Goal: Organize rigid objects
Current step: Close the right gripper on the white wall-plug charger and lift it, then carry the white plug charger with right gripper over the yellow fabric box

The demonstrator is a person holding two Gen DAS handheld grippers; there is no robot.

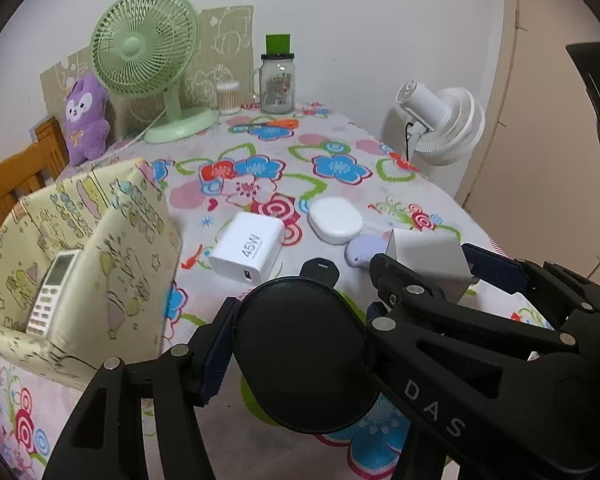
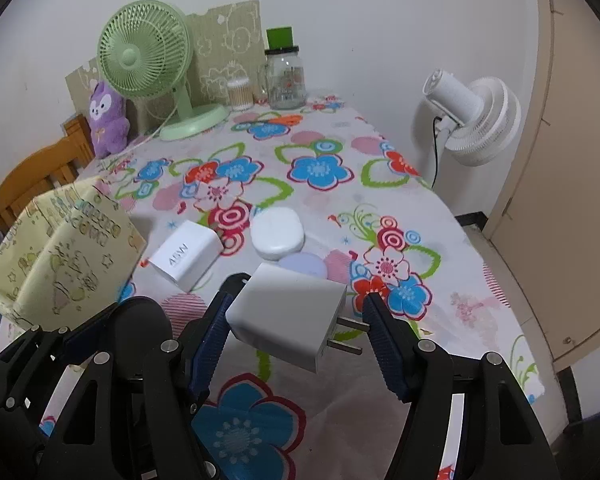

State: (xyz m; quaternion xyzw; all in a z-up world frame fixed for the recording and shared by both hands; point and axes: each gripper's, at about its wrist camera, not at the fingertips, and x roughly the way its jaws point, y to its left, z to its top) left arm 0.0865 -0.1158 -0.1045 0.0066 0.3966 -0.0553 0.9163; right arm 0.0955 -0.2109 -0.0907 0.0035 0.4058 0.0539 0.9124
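Observation:
In the left wrist view my left gripper (image 1: 302, 320) is shut on a black oval case (image 1: 304, 360), held above the flowered tablecloth (image 1: 340, 140). My right gripper (image 2: 296, 300) is shut on a white plug charger (image 2: 288, 316); its prongs rest against the right pad. On the cloth lie a white 45W charger (image 1: 246, 246), a white oval case (image 1: 334, 220), a lilac round case (image 1: 360, 250) and a small black item (image 1: 320, 270). At the left, a yellow patterned box (image 1: 112, 240) holds a remote control (image 1: 52, 292).
A green desk fan (image 1: 144, 48), a purple plush toy (image 1: 86, 116), a cotton swab tub (image 1: 228, 98) and a glass jar (image 1: 278, 86) line the far edge. A white floor fan (image 1: 440, 120) stands right of the table; a wooden chair (image 1: 16, 184) stands left.

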